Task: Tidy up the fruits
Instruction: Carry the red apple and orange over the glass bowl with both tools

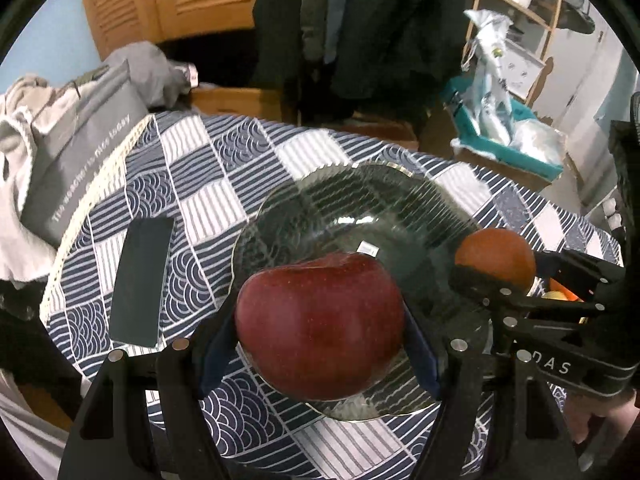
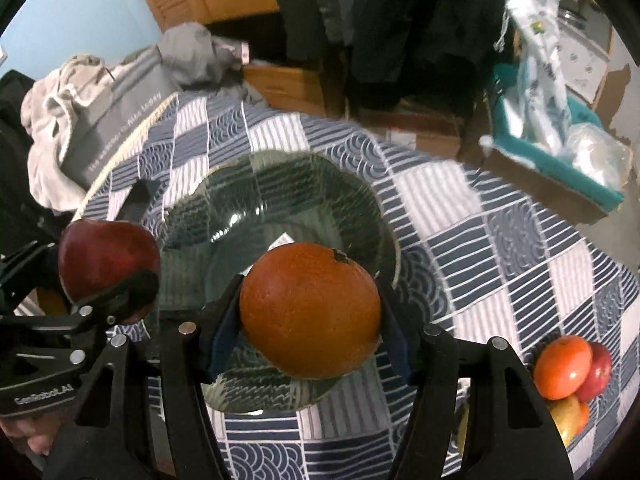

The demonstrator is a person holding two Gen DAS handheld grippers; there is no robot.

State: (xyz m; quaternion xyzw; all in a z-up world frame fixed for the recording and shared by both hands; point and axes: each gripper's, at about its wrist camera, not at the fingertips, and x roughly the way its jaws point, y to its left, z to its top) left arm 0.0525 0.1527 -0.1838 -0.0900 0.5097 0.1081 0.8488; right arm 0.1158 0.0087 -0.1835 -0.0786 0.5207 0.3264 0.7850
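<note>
My left gripper [image 1: 320, 332] is shut on a dark red apple [image 1: 320, 324], held just above the near rim of a dark green glass plate [image 1: 360, 200]. In the right wrist view, my right gripper [image 2: 310, 320] is shut on an orange [image 2: 310, 312], which hangs over the near part of the same plate [image 2: 288, 192]. Each view catches the other gripper too: the orange [image 1: 496, 256] at the right edge, the apple [image 2: 106, 260] at the left. The plate holds no fruit.
A blue and white patterned cloth [image 2: 500, 248] covers the table. More fruit [image 2: 568, 368] is heaped at its right edge. A dark phone [image 1: 142, 280] lies left of the plate, with a grey bag [image 1: 80, 160] and clothes behind. Boxes stand beyond the table.
</note>
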